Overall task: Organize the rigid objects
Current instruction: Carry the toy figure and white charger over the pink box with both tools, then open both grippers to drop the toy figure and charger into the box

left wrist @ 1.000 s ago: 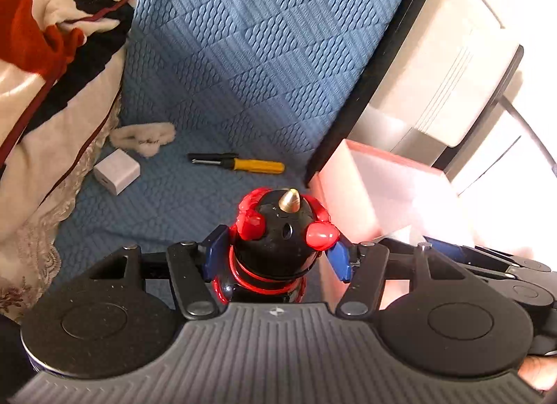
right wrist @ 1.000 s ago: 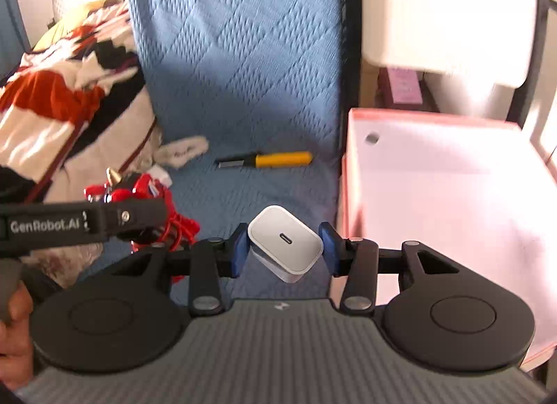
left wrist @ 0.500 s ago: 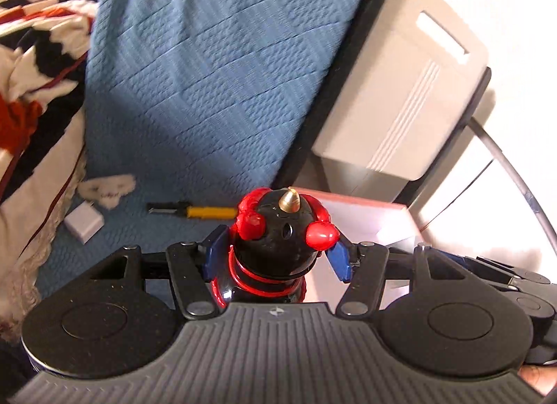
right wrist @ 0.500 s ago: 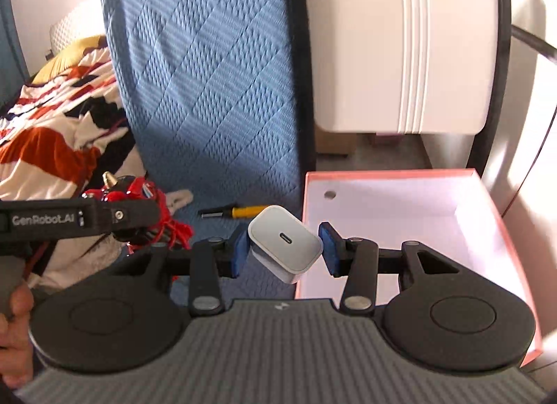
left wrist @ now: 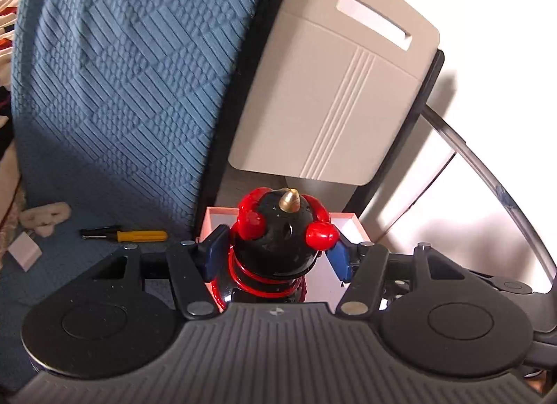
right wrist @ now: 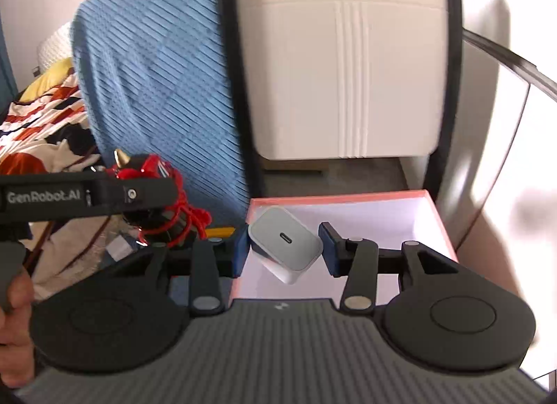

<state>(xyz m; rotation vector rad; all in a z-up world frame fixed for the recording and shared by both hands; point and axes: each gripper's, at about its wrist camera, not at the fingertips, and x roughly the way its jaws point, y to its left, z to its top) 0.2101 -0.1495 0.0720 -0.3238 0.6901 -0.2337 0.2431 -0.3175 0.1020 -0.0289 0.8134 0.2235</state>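
Left tongs (left wrist: 278, 251) clamped on glossy round toy (left wrist: 282, 233); right tongs (right wrist: 285, 247) on boxy white charger (right wrist: 285, 244).

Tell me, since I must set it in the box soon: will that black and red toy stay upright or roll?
The toy looks rigid; its rounded black head may roll if tipped. The loose red cord could snag the fingers.

The right gripper (right wrist: 284, 242) clamps a white charger (right wrist: 283, 244) between its blue fingers (right wrist: 329, 242) above an open pink box (right wrist: 437, 216), while the left gripper (right wrist: 153, 191) alongside grips a red-and-black toy (right wrist: 163, 202).
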